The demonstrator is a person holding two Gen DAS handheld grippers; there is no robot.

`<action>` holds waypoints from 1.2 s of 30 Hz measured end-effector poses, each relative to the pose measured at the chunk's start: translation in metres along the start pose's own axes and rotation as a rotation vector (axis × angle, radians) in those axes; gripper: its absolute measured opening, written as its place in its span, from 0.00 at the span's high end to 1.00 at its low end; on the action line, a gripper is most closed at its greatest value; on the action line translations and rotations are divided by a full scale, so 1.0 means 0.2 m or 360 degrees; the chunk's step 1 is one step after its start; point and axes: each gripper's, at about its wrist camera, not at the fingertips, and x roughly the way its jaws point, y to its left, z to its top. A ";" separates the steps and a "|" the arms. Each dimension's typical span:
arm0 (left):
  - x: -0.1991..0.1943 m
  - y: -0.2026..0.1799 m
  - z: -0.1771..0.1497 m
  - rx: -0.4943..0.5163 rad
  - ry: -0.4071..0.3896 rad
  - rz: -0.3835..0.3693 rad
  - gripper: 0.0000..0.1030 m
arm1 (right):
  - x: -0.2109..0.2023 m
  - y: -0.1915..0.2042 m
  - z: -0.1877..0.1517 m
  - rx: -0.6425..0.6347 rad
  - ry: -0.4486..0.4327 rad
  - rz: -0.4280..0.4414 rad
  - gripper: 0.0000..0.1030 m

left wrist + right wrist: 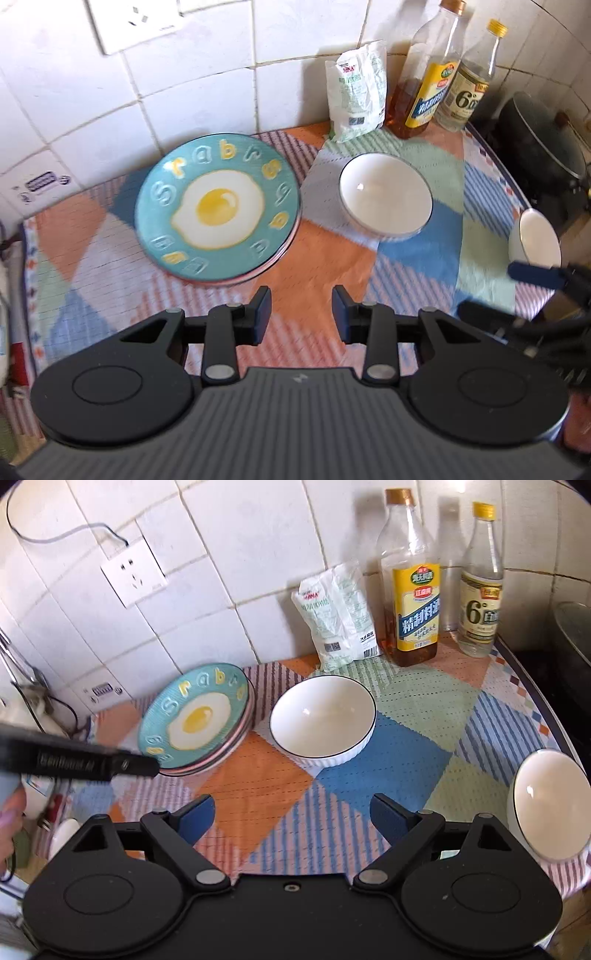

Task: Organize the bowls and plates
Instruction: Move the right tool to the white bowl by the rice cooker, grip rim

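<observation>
A teal plate with a fried-egg picture (218, 206) (195, 716) tops a small stack of plates at the back left of the patchwork cloth. To its right a white bowl with a dark rim (386, 194) (323, 720) stands upright. A second white bowl (535, 236) (546, 805) sits near the cloth's right edge. My left gripper (301, 306) hovers in front of the plate stack, its jaws apart with nothing between them. My right gripper (293, 812) is wide open and empty, above the cloth in front of the middle bowl. One of its blue fingers (535, 275) shows beside the right bowl.
A white bag (338, 616), an oil bottle (412, 590) and a clear vinegar bottle (480, 590) stand against the tiled wall at the back. A dark pot (543, 147) sits beyond the right edge. A wall socket (135, 574) and cables are at the left.
</observation>
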 end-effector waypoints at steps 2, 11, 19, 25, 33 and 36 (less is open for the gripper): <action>-0.07 0.03 -0.05 0.0020 -0.0004 0.0014 0.66 | -0.05 0.03 -0.02 0.0019 -0.0026 -0.0009 0.09; -0.30 0.23 -0.38 0.0062 0.0036 0.0069 0.64 | -0.26 0.27 -0.14 0.0000 -0.0129 0.0046 0.09; -0.49 0.47 -0.62 0.0109 -0.0032 0.0123 0.64 | -0.30 0.63 -0.29 -0.0106 -0.0152 0.0165 0.11; -0.51 0.69 -0.78 -0.0003 -0.0057 0.0139 0.64 | -0.22 0.88 -0.39 -0.0179 -0.0143 0.0264 0.18; -0.32 0.92 -0.90 -0.0064 0.0024 0.0320 0.64 | 0.06 1.04 -0.46 -0.0020 -0.0040 0.0444 0.25; -0.24 0.99 -0.94 -0.0111 0.0079 0.0304 0.64 | 0.17 1.09 -0.48 -0.0007 0.0044 0.0461 0.25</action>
